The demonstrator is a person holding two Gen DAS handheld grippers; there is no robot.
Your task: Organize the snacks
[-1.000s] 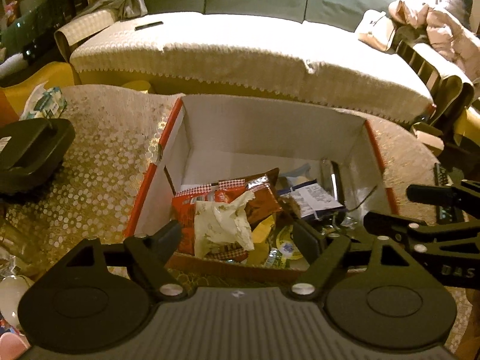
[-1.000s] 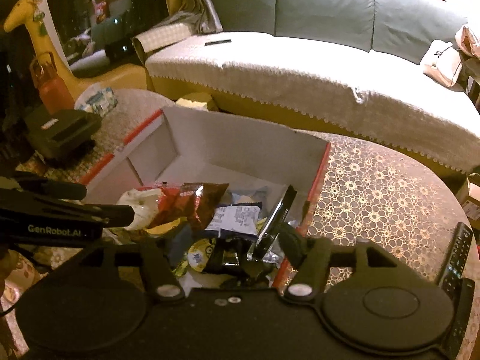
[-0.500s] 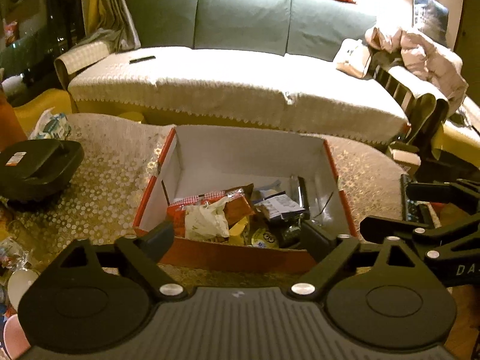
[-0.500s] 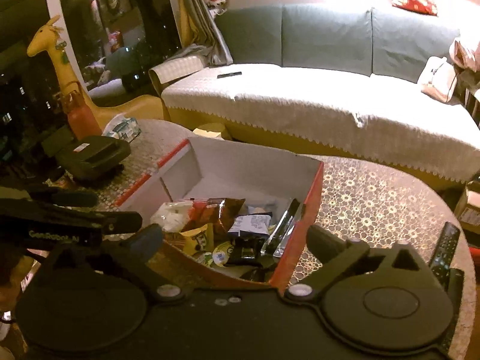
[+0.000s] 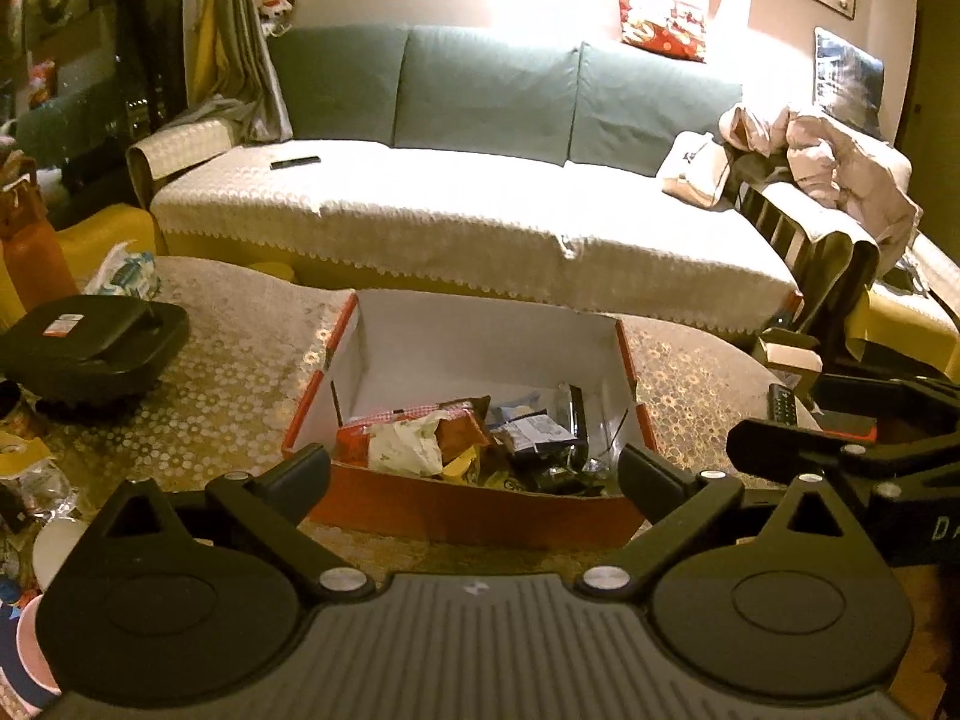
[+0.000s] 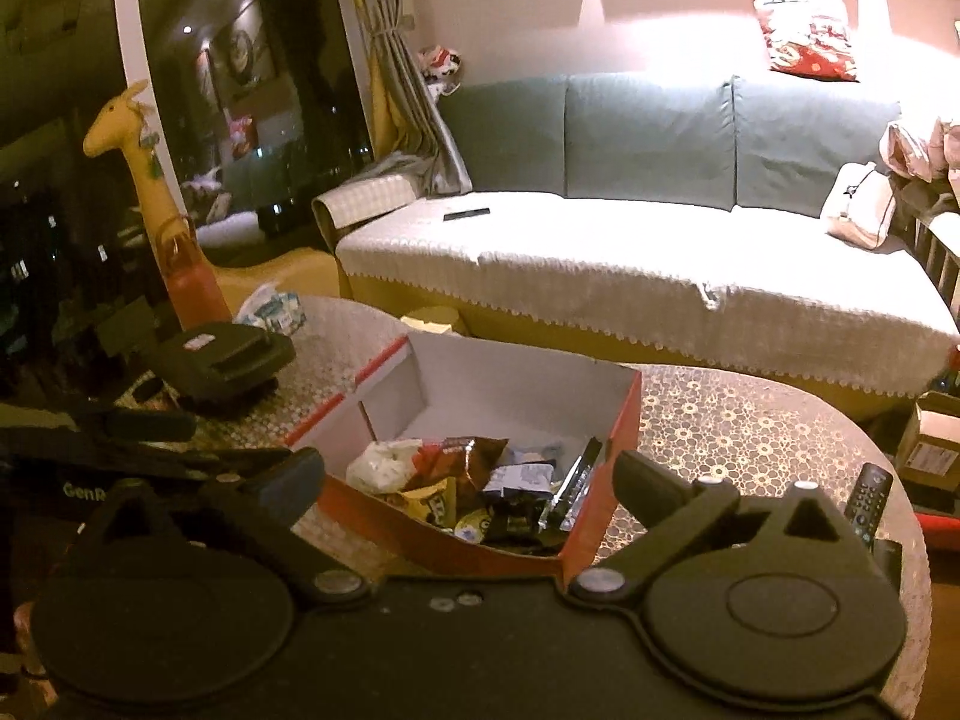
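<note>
A red cardboard box [image 5: 480, 516] with a white inside stands on the lace-covered table [image 5: 228, 372]. In it lie several snack packets: a white crumpled one [image 5: 402, 450], a red-brown bag [image 5: 462, 426] and a dark packet [image 5: 534, 429]. The right wrist view shows the same box [image 6: 624, 420] with the white packet [image 6: 378, 462] and the red bag [image 6: 474, 456]. My left gripper [image 5: 474, 468] hangs in front of the box's near wall, its jaws opening, nothing between them. My right gripper [image 6: 468, 474] is open and empty, above the box's near corner.
A black lidded appliance [image 5: 90, 342] sits left of the box, with a tissue pack [image 5: 129, 270] behind it. A remote [image 6: 867, 498] lies at the table's right edge. Beyond the table is a sofa [image 5: 480, 228]. A giraffe toy [image 6: 138, 168] stands far left.
Both grippers have drawn back and up from inside the box, which now looks smaller and farther. Both pairs of jaws have spread wider. The snacks stay in the box.
</note>
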